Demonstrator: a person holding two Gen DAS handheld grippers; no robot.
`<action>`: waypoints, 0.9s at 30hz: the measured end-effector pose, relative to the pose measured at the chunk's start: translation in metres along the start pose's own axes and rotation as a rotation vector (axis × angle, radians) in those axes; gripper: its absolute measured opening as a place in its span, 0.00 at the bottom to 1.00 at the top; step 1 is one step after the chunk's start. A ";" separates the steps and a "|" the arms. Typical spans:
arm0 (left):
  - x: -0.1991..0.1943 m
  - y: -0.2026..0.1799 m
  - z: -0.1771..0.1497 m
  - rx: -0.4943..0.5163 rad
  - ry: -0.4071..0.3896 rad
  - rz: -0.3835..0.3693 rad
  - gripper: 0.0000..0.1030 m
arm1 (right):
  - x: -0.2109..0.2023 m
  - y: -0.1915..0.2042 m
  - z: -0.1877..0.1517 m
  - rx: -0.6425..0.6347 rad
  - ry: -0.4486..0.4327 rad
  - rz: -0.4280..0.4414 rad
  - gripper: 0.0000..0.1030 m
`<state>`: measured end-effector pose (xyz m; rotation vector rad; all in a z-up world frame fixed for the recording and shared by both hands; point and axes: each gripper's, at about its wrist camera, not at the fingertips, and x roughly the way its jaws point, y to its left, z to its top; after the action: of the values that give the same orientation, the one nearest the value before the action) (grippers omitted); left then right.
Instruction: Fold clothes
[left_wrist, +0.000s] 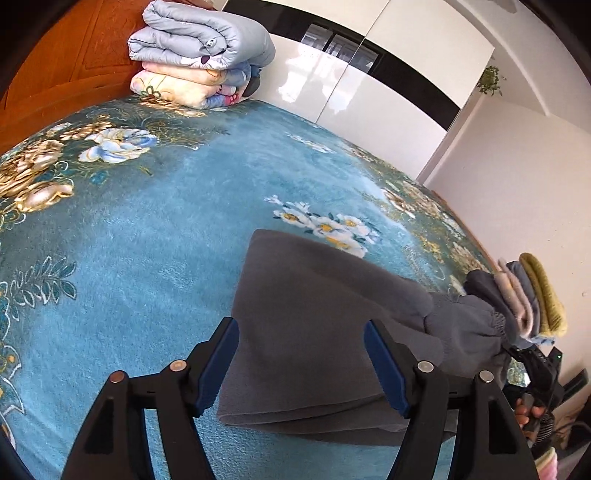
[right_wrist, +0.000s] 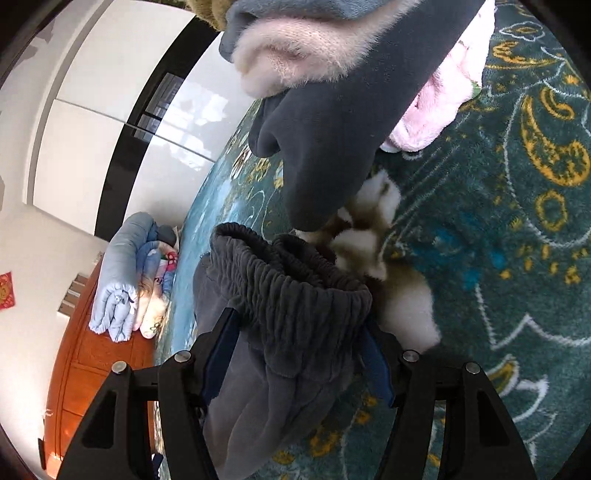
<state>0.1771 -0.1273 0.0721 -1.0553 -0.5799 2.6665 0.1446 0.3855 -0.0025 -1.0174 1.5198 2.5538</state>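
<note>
The grey trousers (left_wrist: 325, 332) lie folded on the blue flowered bedspread (left_wrist: 147, 229), near its edge, and I see one pair only — no label or brand that I can read on them. My left gripper (left_wrist: 301, 363) hangs over the folded leg end with its jaws spread wide, one finger on each side of the cloth, gripping nothing. My right gripper (right_wrist: 299, 363) has the gathered waistband (right_wrist: 295, 280) bunched between its fingers; the jaws stand fairly wide and I cannot tell whether they pinch it. Just beyond the waistband sits one stack of folded clothes (left_wrist: 532, 299) — I count a dark grey, a pink, a blue-grey and a mustard layer. At the head of the bed, well apart, is one pile of folded quilts (left_wrist: 199, 55) against the wooden headboard (left_wrist: 66, 55). A red wall sticker (right_wrist: 6, 291) is too small to read.
</note>
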 end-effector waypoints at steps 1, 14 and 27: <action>-0.002 0.000 0.000 0.001 0.000 -0.006 0.72 | 0.000 -0.001 0.000 0.013 -0.014 0.002 0.63; -0.023 0.026 0.010 -0.140 -0.008 -0.122 0.73 | -0.006 0.042 -0.001 -0.142 -0.089 0.012 0.44; -0.038 0.067 0.019 -0.303 -0.062 -0.145 0.73 | -0.004 0.300 -0.133 -0.905 -0.039 0.060 0.40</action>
<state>0.1880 -0.2056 0.0788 -0.9618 -1.0564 2.5449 0.1242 0.1226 0.1927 -0.9164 0.3114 3.3163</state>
